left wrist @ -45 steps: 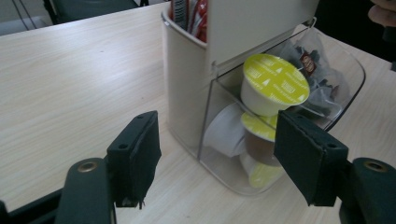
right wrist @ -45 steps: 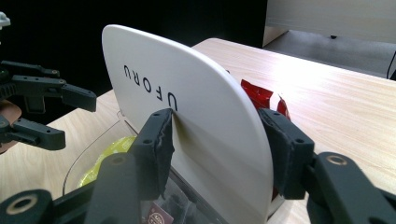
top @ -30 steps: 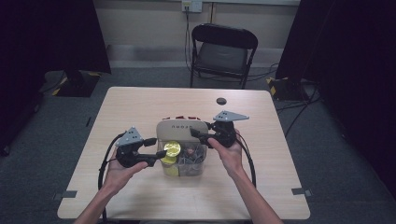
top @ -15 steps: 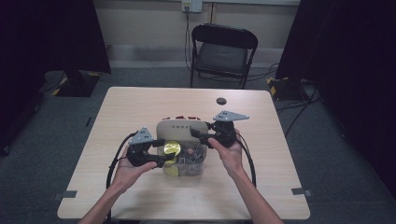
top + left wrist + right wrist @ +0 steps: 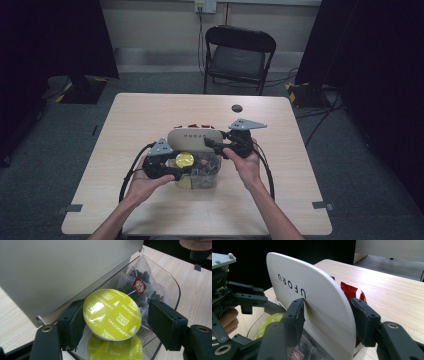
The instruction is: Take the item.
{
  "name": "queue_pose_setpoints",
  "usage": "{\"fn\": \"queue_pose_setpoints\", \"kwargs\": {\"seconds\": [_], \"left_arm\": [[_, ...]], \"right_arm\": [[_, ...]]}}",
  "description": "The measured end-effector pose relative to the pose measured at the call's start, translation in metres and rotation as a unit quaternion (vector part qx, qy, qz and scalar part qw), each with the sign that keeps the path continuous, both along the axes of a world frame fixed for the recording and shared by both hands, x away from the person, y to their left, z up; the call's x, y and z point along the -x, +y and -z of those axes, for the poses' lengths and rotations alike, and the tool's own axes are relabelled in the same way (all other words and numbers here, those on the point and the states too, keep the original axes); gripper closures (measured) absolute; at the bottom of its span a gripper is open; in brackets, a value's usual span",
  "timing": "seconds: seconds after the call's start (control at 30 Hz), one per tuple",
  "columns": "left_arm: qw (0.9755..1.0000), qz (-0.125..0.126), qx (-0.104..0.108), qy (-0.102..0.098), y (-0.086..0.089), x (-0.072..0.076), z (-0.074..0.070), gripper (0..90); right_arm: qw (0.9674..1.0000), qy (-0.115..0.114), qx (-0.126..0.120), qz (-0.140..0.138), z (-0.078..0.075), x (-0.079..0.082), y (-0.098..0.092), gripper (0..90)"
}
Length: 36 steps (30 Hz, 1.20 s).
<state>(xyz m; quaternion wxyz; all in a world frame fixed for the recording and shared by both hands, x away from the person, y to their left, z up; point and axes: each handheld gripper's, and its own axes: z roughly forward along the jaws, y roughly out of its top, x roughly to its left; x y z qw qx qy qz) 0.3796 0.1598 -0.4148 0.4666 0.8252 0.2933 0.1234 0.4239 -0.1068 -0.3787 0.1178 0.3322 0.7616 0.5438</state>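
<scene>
A round capsule (image 5: 112,314) with a shiny yellow-green foil top printed "cappuccino" sits tilted between the left tool's (image 5: 113,322) jaws. These have just been opening, then closing a little; the left pad touches its rim, the right stands apart. It hangs over the clear plastic box (image 5: 172,283), above another capsule and beside a tea bag (image 5: 136,283). The right tool (image 5: 328,315) clamps the raised white lid (image 5: 312,297). The table (image 5: 150,115) lies bare on the left.
</scene>
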Motion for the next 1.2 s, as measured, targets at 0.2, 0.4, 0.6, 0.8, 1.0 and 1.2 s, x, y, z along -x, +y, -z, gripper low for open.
{"fn": "queue_pose_setpoints", "kwargs": {"seconds": [0.2,0.4,0.6,0.8,1.0,1.2], "left_arm": [[0.9999,0.003,-0.017,-0.001,-0.003,0.000,0.003,32.4],[1.0000,0.002,-0.003,0.003,-0.001,-0.001,0.003,36.0],[0.9999,0.004,-0.010,0.003,0.000,-0.001,0.003,37.6],[0.9999,0.008,0.004,0.014,0.002,-0.002,0.003,38.2],[0.9997,0.008,0.008,0.020,0.003,-0.002,0.001,38.3],[0.9998,0.004,0.015,0.013,0.007,-0.001,-0.002,38.3]], "right_arm": [[1.0000,0.000,-0.001,-0.001,0.000,0.000,0.000,46.6],[1.0000,0.000,0.000,-0.002,0.000,0.000,0.000,46.5],[1.0000,0.000,0.000,-0.001,0.000,0.000,0.000,46.5],[1.0000,0.001,0.000,-0.001,0.000,0.000,-0.001,46.5],[1.0000,0.000,-0.001,0.000,0.001,0.000,-0.001,46.6],[1.0000,0.000,-0.002,0.001,0.001,0.000,-0.001,46.5]]}}
